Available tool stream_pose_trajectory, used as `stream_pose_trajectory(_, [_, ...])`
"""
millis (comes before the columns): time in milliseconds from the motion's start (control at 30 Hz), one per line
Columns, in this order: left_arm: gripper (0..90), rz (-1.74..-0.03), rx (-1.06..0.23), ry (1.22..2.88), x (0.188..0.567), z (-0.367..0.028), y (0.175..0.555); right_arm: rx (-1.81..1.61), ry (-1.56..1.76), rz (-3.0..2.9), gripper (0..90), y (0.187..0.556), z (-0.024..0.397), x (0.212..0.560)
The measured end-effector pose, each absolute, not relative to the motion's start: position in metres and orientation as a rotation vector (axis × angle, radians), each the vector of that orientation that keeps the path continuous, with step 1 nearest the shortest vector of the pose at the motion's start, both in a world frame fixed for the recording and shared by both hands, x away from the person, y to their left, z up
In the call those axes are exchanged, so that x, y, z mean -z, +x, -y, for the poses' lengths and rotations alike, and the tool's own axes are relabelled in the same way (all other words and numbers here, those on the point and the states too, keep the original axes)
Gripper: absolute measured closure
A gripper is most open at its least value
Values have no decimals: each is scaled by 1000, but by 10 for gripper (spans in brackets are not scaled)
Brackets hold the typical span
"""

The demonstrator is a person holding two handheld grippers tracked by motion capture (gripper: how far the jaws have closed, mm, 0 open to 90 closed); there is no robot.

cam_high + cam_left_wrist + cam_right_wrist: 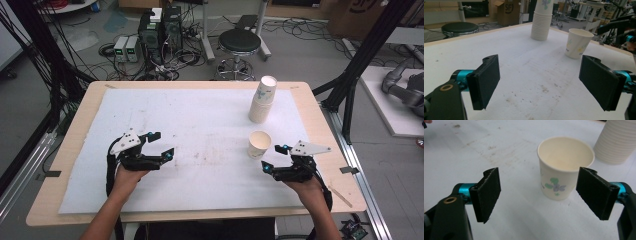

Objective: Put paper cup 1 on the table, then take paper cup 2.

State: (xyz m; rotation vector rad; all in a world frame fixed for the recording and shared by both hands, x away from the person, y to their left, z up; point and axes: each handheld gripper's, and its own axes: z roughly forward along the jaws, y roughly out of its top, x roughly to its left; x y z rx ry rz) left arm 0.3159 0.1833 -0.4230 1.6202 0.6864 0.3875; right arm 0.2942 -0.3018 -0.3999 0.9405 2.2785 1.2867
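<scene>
A single paper cup [259, 144] with a flower print stands upright and empty on the white mat [190, 115], right of centre. Behind it rises a tall stack of paper cups [262, 100]. My right gripper [272, 158] sits just right of and nearer than the single cup, open, with nothing between its jaws. In the right gripper view the cup [564, 167] stands a little beyond the open gripper [541, 195], and the stack [617, 142] is at top right. My left gripper [164, 144] rests open over the mat's left half, far from both. The left gripper view shows the cup [578, 43] and stack [542, 20] ahead.
The mat covers a wooden table [70, 150] with a bare rim all round. Faint brown stains [210, 155] mark the mat's middle. Beyond the far edge stand a black stool [240, 42], computer boxes [160, 30] and floor cables. Black frame posts [360, 55] flank the table.
</scene>
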Motion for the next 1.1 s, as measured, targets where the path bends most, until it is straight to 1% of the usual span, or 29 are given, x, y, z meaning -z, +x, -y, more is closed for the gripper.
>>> stream_pose_trajectory(200, [172,-672,-401,1601,418,-184,315,-1304,934,-2218,202,297,302,385])
stream_pose_trajectory(533, [172,-670,-406,1572,417,-190,316,-1352,932,-2169,202,295,302,377])
stream_pose_trajectory(800, [172,-685,-415,1557,415,-196,312,-1368,915,-2164,202,296,300,380])
stream_pose_trajectory(1100, [172,-686,-413,1584,418,-194,313,-1381,913,-2155,202,297,299,376])
